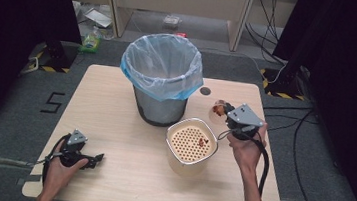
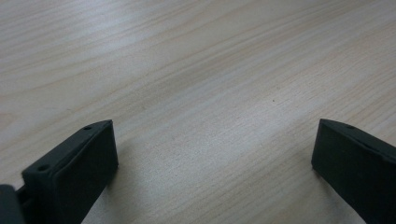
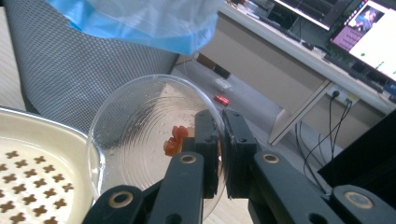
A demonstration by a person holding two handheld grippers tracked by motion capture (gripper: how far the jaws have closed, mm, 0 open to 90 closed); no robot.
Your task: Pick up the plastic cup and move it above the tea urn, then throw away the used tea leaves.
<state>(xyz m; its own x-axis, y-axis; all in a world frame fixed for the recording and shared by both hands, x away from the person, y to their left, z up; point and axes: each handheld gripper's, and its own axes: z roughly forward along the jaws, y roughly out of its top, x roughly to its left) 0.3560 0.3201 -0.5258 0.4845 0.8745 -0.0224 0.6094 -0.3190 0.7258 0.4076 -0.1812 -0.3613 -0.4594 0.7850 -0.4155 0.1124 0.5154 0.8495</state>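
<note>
My right claw (image 3: 219, 154) is clenched on the rim of a clear bowl (image 3: 140, 135), tilted on edge beside the strainer (image 1: 191, 143) near the surface's right edge — a few red scraps (image 3: 175, 140) cling inside the bowl, some already lie on the strainer's holed plate. The lined bin (image 1: 161, 78) stands toward the far edge. My left claw (image 1: 91, 160) rests released at the near left corner. The risk, I judge: the thin rim slipping from my pinch, or scraps falling onto the surface (image 2: 196, 70) — the tilt is steep.
</note>
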